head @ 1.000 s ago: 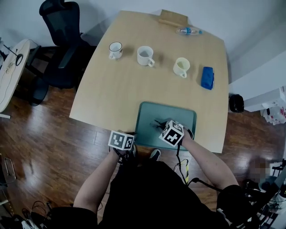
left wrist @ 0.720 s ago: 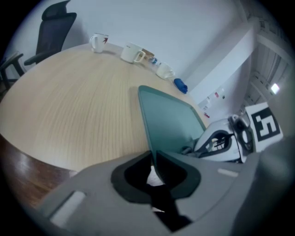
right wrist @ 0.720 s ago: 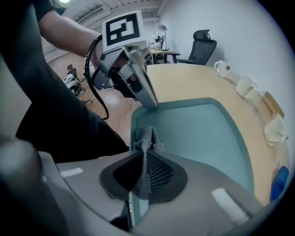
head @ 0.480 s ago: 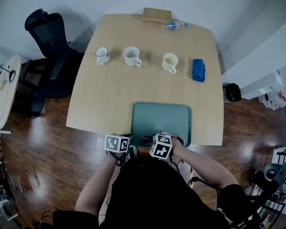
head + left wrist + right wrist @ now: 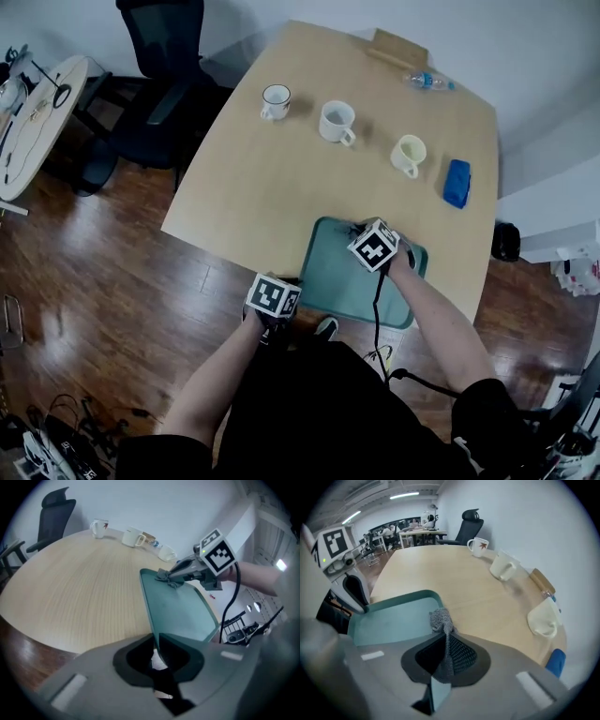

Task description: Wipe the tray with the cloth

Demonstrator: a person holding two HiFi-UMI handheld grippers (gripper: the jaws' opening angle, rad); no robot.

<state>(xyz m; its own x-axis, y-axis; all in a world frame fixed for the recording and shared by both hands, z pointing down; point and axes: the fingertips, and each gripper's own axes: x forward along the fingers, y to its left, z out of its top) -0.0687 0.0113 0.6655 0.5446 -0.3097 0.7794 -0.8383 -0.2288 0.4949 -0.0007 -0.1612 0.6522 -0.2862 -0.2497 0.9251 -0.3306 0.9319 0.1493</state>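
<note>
The teal tray (image 5: 349,281) lies at the table's near edge. My left gripper (image 5: 291,292) is shut on its near left rim, and in the left gripper view the thin rim (image 5: 157,641) runs straight into that gripper (image 5: 157,654). My right gripper (image 5: 358,231) is over the tray's far part, shut on a grey mesh cloth (image 5: 443,637). The bunched free end of the cloth (image 5: 165,577) rests on the tray (image 5: 389,618) near its far rim. The cloth hangs from the right gripper (image 5: 440,660) between its jaws.
Three mugs (image 5: 275,101) (image 5: 336,122) (image 5: 409,154) stand in a row across the far side of the table. A blue object (image 5: 457,182) lies right of them. A plastic bottle (image 5: 428,82) and a wooden block (image 5: 400,49) sit at the far edge. An office chair (image 5: 159,84) is at the left.
The right gripper has carried the cloth from the tray's near edge to its far part. The left gripper has kept its hold on the near left rim. The head view has swung.
</note>
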